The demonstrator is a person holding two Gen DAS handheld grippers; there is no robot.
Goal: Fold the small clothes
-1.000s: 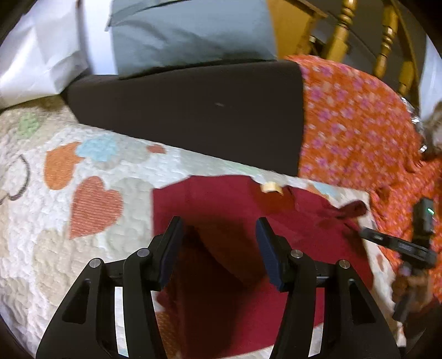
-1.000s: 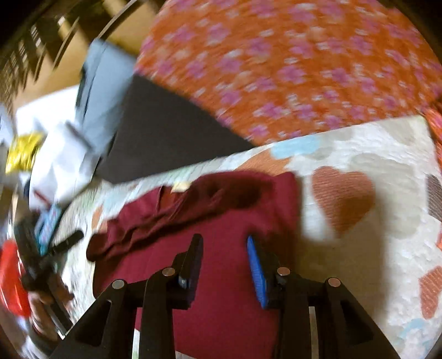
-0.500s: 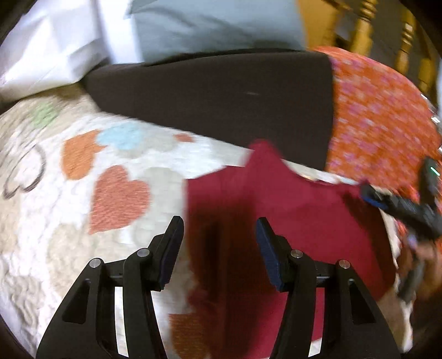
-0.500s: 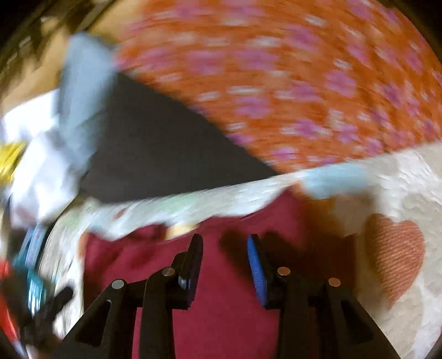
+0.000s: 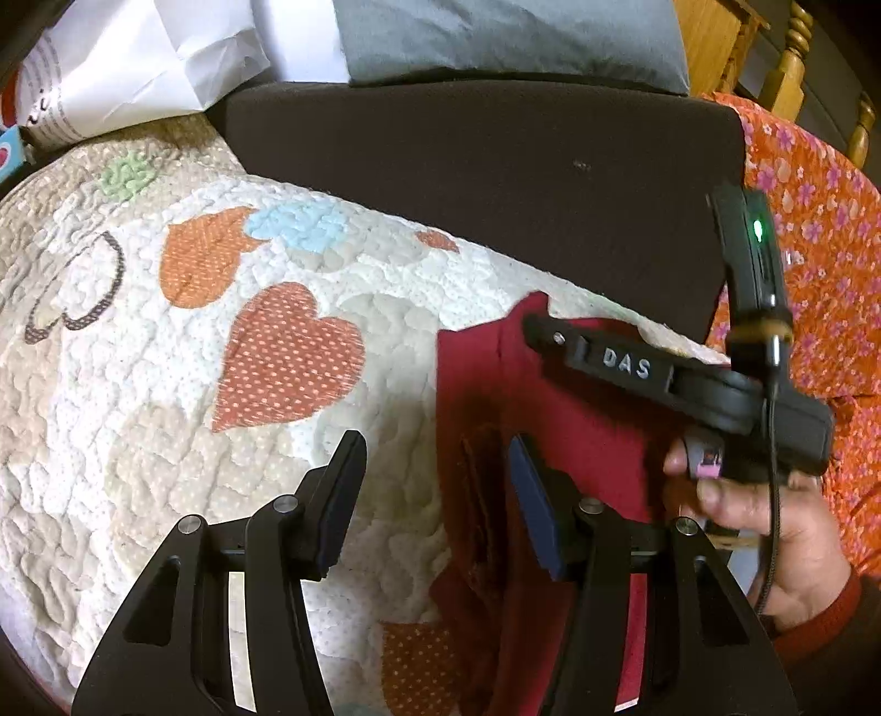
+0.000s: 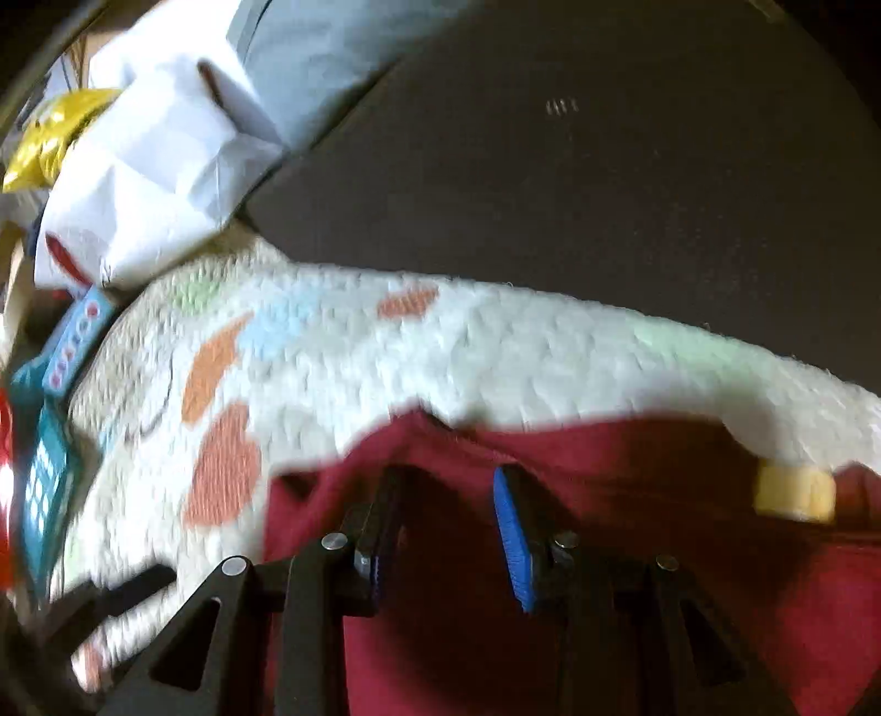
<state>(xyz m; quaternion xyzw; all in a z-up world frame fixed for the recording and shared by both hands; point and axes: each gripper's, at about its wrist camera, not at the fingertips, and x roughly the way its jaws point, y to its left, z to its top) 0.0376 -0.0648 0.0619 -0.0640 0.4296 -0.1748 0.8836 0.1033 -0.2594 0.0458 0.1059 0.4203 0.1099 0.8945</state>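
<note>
A dark red small garment [image 5: 572, 435] lies on a quilt with heart patches [image 5: 220, 385]; it also fills the lower part of the right wrist view [image 6: 605, 551], with a yellow tag [image 6: 795, 493] at its far edge. My left gripper [image 5: 435, 473] is open and empty, straddling the garment's left edge. My right gripper [image 6: 446, 523] is open over the garment's upper left part, nothing between the pads. In the left wrist view the right gripper [image 5: 650, 369] reaches across the garment's far edge, held by a hand.
A dark brown cushion [image 5: 468, 176] lies behind the quilt, with a grey pillow [image 5: 506, 38] and white paper bag [image 5: 137, 66] beyond. An orange flowered cover [image 5: 815, 231] lies to the right. A teal box [image 6: 55, 396] sits at the quilt's left.
The left gripper has shifted left off the garment's middle to its left edge. The right gripper has swung left and forward across the garment. The bunched sleeve now lies flat.
</note>
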